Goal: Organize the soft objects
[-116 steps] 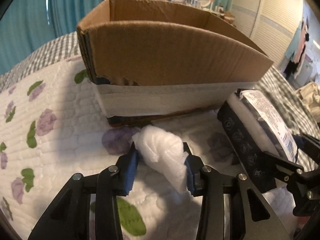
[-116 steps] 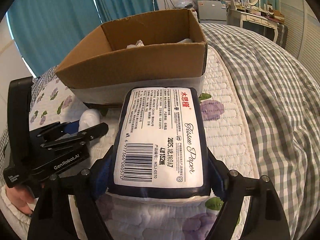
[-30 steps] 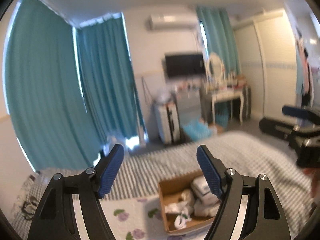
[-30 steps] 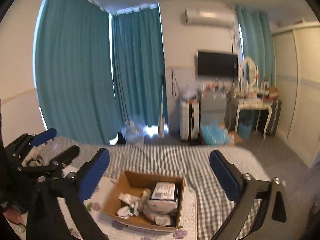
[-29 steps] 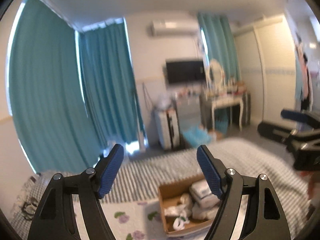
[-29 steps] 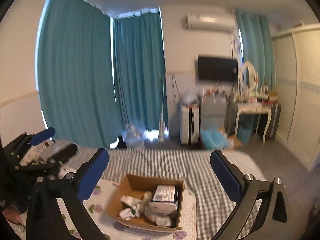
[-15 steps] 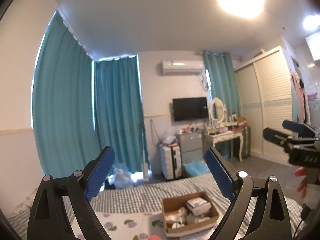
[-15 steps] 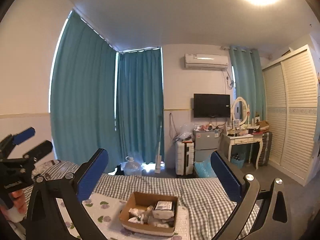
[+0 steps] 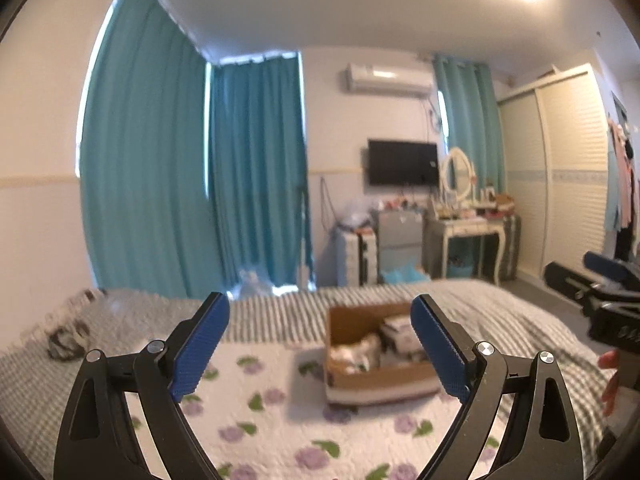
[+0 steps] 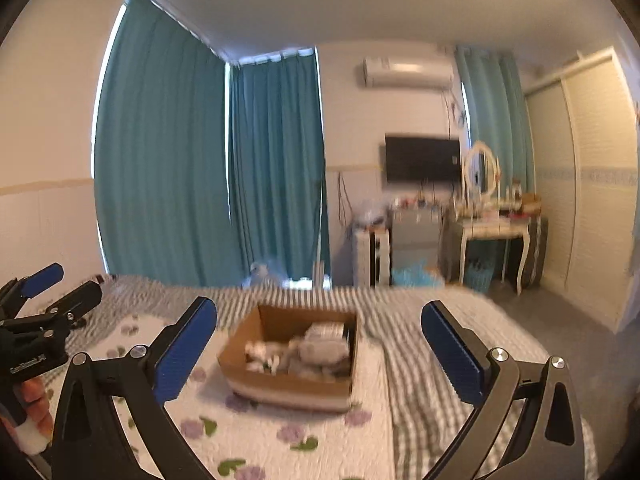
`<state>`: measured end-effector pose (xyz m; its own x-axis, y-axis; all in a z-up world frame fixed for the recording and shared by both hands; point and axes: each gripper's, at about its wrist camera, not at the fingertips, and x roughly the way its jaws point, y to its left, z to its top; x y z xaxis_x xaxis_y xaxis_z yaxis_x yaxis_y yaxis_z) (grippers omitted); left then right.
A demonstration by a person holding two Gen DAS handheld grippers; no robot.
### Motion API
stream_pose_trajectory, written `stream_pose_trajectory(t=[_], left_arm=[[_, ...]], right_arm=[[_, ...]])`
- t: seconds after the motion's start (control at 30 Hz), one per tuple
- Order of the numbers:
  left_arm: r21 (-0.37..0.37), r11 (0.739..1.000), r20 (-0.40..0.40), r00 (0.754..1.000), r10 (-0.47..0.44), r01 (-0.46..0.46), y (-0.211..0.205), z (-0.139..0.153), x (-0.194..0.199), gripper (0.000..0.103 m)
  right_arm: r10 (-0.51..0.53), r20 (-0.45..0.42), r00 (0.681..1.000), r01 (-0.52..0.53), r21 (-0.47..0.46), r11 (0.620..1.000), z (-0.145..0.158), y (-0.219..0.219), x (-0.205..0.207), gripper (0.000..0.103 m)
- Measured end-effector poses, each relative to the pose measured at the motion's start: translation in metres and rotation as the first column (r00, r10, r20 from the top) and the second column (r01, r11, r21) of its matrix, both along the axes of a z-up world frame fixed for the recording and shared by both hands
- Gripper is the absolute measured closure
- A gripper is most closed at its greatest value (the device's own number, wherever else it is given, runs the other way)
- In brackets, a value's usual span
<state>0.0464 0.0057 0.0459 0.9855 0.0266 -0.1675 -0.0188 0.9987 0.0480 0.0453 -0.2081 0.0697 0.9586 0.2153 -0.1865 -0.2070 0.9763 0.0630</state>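
Nearest us, our left gripper (image 9: 320,346) is spread wide with nothing between its blue pads, and our right gripper (image 10: 318,350) is spread just as wide and equally empty. Both hang well above the bed, apart from everything on it.

The step in hand, as we judge it, is to back off and check the result. To do that well we should keep both grippers level and clear of each other, and sweep the quilt (image 10: 280,436) for anything soft left outside the box before we call it finished.

Beyond the pads, the flowered quilt lies over a checked bedspread (image 10: 440,380). On the quilt sits the cardboard box (image 10: 292,354), open at the top. The soft objects are inside it: a labelled tissue pack (image 10: 326,330) toward the far side and pale crumpled pieces (image 10: 268,354) beside it. The picture is blurred there, so we cannot count the pieces.

Farthest off stand teal curtains (image 9: 256,176).
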Motion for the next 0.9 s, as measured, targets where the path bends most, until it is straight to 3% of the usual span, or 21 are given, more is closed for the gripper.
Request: stream_pose_trajectory(t=[0.3,0.9], left_arm=[[-0.003,1.000,-0.118,0.993,0.006,-0.006,-0.003,-0.042,0.024,0.009],[-0.020,1.000,-0.147,0.989,-0.018,0.015,0.002,-0.048,0.026,0.009]], right_arm=[[0.006,-0.142,0.990,-0.004,0.014,1.000,-0.060,-0.002,0.041,0.000],[0.013,-0.144,0.989,-0.015,-0.009,1.000,-0.059,0.012,0.039,0.000]])
